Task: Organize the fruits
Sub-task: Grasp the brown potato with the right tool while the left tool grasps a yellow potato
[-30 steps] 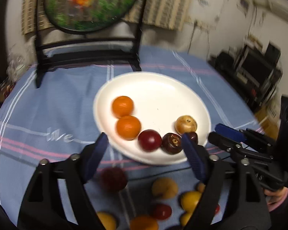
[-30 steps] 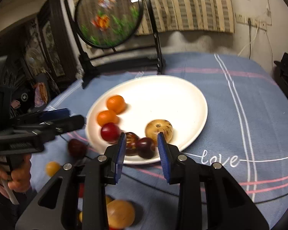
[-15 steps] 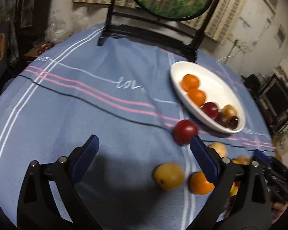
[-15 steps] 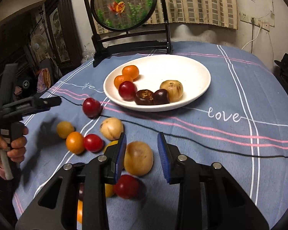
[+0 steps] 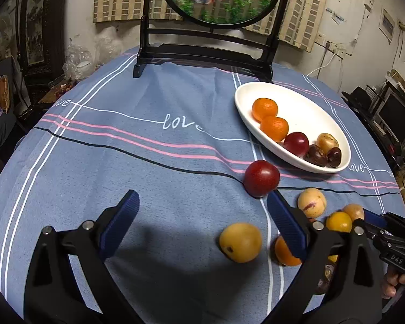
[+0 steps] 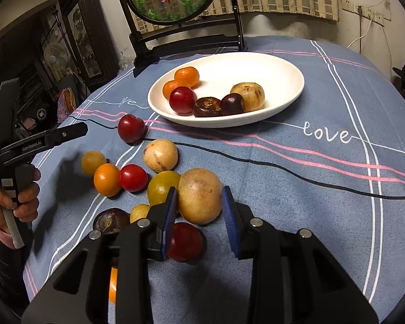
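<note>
**Loose fruit beside the plate, one tool wide, one narrow**

Left wrist view: our left gripper (image 5: 202,202) had just been spreading its jaws and stood wide, gripping nothing. A round yellow fruit (image 5: 240,241) lay on the blue striped tablecloth (image 5: 121,162) in the gap, nearer the right-hand pad and untouched. A round dark-red plum (image 5: 261,178) sat just past that pad's tip. These fruits were round, so we could make out no long axis. The white oval plate (image 5: 245,108) lay to the upper right, its length running away from us, with six fruits in a row. A second before, this view faced the plate head-on. "love" was stitched on the cloth, and "DAS" was printed on the right gripper (image 5: 370,217) at the right edge.

Right wrist view: the right gripper's jaws stood narrow, as they had a second before. A large tan egg-shaped fruit (image 6: 199,199), its longer side roughly upright in the picture, showed between the blue pads; we could not tell whether they touched it. Earlier the plate's fruits filled that spot. "GenRobot.AI" was printed on the left gripper.
</note>
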Demonstrator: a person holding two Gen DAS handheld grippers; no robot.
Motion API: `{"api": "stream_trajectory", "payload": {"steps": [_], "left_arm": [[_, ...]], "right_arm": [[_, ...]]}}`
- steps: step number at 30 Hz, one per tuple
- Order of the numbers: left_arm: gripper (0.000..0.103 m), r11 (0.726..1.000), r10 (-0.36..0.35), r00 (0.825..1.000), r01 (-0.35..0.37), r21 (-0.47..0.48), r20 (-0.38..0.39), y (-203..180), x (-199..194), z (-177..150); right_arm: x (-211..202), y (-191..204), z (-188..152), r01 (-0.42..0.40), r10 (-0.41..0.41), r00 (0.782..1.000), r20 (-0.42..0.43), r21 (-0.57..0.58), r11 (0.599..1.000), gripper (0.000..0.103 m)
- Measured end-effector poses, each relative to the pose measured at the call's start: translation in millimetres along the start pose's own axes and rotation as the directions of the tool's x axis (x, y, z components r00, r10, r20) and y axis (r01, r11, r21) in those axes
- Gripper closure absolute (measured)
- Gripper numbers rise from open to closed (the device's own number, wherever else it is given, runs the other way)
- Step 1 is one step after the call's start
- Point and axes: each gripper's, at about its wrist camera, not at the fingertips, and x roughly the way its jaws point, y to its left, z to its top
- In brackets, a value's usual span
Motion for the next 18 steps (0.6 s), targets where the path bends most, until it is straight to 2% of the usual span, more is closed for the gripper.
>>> {"api": "stream_trajectory", "payload": {"steps": [4, 8, 13, 18], "left_arm": [[0.006, 1.0, -0.011, 1.0, 0.011, 0.014, 0.0, -2, 0, -1], [0.006, 0.999, -0.007, 1.0, 0.007, 0.034, 0.002, -6, -1, -3], [0.006, 0.999, -0.014, 1.0, 0.014, 0.045, -0.001, -7, -2, -4], [0.006, 0.995, -0.038, 0.999, 0.038, 0.098, 0.004, -9, -7, -6]], "right_arm": [[1, -7, -1, -0.034, 0.034, 0.999, 0.002, 0.044, 0.998, 0.068], [6, -21, 0, -0.096, 0.095, 0.995, 0.012, 0.134, 0.986, 0.067], [6, -20, 2, -0.093, 0.089, 0.995, 0.033, 0.133, 0.987, 0.067], [6, -26, 3, -0.111, 0.106, 0.994, 0.036, 0.17, 0.979, 0.068]]}}
